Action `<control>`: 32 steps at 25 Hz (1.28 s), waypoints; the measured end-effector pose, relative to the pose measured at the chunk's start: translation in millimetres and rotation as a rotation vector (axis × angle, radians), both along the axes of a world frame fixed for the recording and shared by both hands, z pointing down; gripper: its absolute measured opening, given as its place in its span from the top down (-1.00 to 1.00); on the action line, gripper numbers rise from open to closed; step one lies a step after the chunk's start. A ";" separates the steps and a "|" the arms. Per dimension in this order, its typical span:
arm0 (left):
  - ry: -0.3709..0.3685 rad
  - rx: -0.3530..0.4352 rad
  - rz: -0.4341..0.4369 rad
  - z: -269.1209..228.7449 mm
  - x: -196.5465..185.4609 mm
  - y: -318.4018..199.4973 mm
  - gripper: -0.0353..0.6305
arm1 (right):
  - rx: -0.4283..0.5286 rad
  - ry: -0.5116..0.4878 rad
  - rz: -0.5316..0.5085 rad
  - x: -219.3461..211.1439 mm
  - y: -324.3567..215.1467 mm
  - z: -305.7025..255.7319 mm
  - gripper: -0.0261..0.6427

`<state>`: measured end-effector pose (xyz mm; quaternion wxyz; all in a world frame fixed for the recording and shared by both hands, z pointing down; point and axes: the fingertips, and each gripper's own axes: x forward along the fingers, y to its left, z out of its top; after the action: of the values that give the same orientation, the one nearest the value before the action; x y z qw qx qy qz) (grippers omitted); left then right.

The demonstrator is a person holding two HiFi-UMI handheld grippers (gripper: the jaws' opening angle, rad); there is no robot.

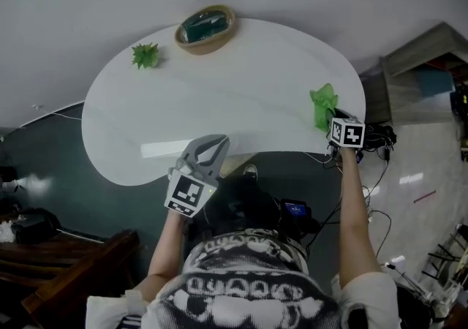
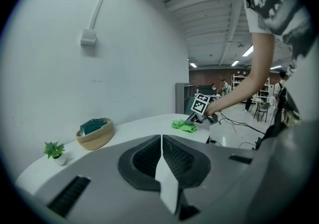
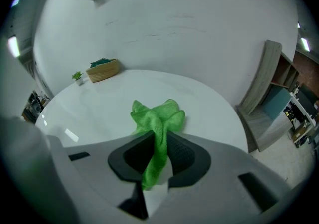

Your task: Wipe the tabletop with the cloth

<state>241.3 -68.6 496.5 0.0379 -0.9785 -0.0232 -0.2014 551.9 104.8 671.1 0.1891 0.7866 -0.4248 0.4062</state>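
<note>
While right gripper (image 3: 159, 139) pinches cloth (image 3: 158, 116) at tabletop (image 1: 219, 93) edge, left gripper (image 2: 161, 141) hangs closed, empty.

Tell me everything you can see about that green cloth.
The cloth is bright green and fuzzy-looking, like microfibre. It is bunched in folds, not spread flat. One end is pinched between the right gripper's fingers and trails back between them. The rest puffs out ahead and seems to rest on the white table, near its right edge.
</note>
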 end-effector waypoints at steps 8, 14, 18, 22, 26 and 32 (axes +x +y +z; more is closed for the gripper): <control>-0.009 0.003 0.011 3.7 24.0 24.6 0.87 | -0.010 0.015 0.060 37.2 46.7 5.6 0.68; -0.020 0.011 0.044 2.2 15.7 35.6 0.87 | 0.064 0.021 0.047 14.9 27.4 -15.1 0.69; -0.011 0.013 0.011 -3.5 -6.2 27.3 0.87 | 0.108 0.040 -0.013 -16.2 0.2 -35.4 0.69; -0.012 0.016 -0.023 -4.4 -46.1 12.8 0.87 | 0.144 0.028 -0.066 -63.4 -39.9 -49.9 0.69; -0.022 0.031 -0.078 -2.3 -98.6 -13.3 0.87 | 0.196 -0.011 -0.137 -132.2 -98.1 -56.5 0.69; -0.025 0.044 -0.187 -0.7 -198.8 -53.1 0.87 | 0.227 -0.054 -0.318 -270.7 -189.3 -58.3 0.69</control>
<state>42.5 -121.7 495.7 0.0404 -0.9727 0.0721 -0.2168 281.2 -84.5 612.8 0.1495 0.7147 -0.5915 0.3419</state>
